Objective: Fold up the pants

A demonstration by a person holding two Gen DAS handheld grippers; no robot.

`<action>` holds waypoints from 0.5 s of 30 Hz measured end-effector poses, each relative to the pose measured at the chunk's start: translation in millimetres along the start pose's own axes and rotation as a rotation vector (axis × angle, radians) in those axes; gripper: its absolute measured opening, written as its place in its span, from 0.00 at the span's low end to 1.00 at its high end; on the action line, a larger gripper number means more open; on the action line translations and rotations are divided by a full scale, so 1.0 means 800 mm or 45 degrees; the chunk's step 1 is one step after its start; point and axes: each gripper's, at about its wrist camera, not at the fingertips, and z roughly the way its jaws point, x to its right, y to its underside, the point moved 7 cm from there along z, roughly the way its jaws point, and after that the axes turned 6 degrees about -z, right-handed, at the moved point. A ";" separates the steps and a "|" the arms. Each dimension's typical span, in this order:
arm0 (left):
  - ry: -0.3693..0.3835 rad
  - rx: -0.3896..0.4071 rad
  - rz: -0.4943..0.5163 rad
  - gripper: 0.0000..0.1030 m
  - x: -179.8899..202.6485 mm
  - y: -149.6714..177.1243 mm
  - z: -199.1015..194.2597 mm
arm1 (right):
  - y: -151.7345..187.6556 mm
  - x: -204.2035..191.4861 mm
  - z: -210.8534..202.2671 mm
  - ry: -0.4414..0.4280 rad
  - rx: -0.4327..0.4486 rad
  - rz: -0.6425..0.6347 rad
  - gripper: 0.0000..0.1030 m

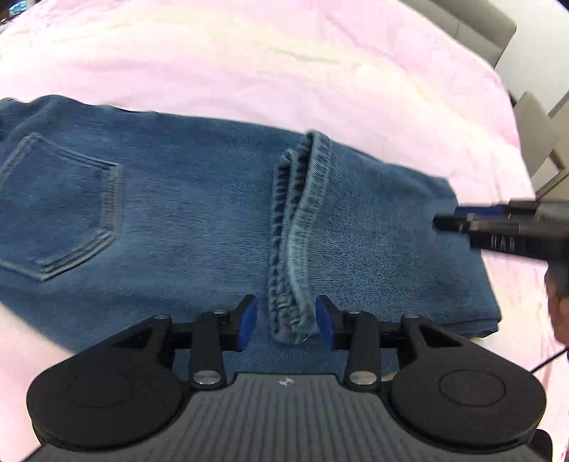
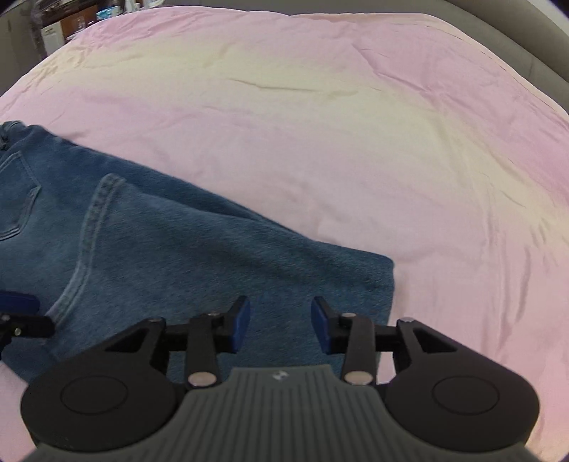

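Blue denim pants (image 1: 177,220) lie folded on a pink bedsheet (image 1: 249,71), back pocket (image 1: 60,206) at the left. The leg hems (image 1: 298,227) lie across the middle of the pants. My left gripper (image 1: 286,321) is open, its blue pads either side of the hem end, not clamping it. My right gripper (image 2: 281,325) is open and empty just above the folded right end of the pants (image 2: 213,256). It also shows at the right edge of the left wrist view (image 1: 498,227).
The pink sheet (image 2: 355,124) stretches far beyond and to the right of the pants. A grey headboard (image 1: 473,21) and a chair (image 1: 540,142) stand past the bed's far right edge. Boxes (image 2: 67,25) sit beyond the far left corner.
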 end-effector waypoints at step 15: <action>-0.149 0.351 -0.524 0.66 -0.209 -0.016 -0.132 | -0.021 -0.167 -0.008 -0.209 0.021 -0.474 0.31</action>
